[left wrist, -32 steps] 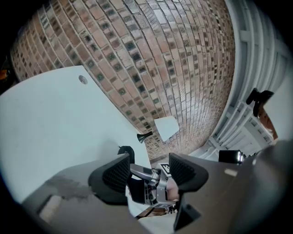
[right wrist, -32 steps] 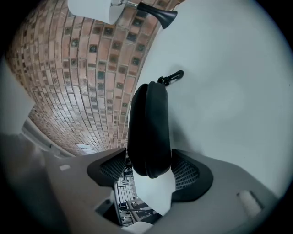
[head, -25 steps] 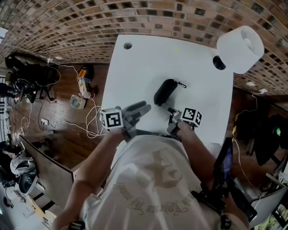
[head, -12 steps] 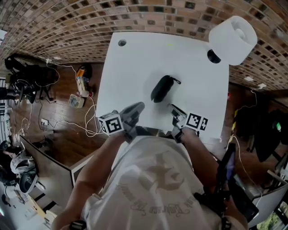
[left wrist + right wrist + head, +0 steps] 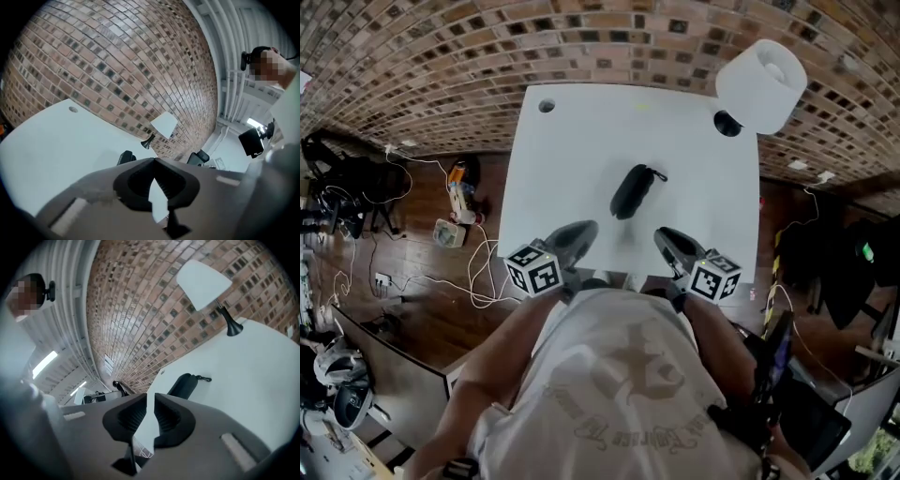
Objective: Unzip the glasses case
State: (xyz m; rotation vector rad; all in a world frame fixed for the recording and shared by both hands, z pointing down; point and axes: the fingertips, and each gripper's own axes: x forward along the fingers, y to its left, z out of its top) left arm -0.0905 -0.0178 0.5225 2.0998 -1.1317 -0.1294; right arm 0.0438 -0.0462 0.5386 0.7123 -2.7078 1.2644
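Glasses case [image 5: 633,190]: black, oblong, laid aslant near the centre of the head view on the white surface [image 5: 572,159], lid seen down, a small loop [image 5: 204,378] trailing from its upper right end; it is touched by neither gripper. Left gripper [image 5: 584,229]: held at lower centre-left of the head view over the near edge of the surface, apart from the case, its marker cube [image 5: 534,269] turned towards the camera. Its fingers [image 5: 136,180] are seen pressed together at the tips in the left gripper view, having just been closing, with nothing caught between them. Right gripper [image 5: 666,238]: held at lower centre-right of the head view, likewise short of the case, marker cube [image 5: 715,278] behind it. Its fingers [image 5: 171,420] have just been closing and are parted by only a narrow slit, through which bare surface is seen (the case is framed just above them in the right gripper view). Lamp [image 5: 761,84]: white shade, dark base, stood at the upper right corner of the surface. Round hole [image 5: 547,106]: set in the upper left corner of the surface. Brick wall [image 5: 441,56]: across the top of the frame. Wooden floor [image 5: 422,272]: at left, strewn with cables.
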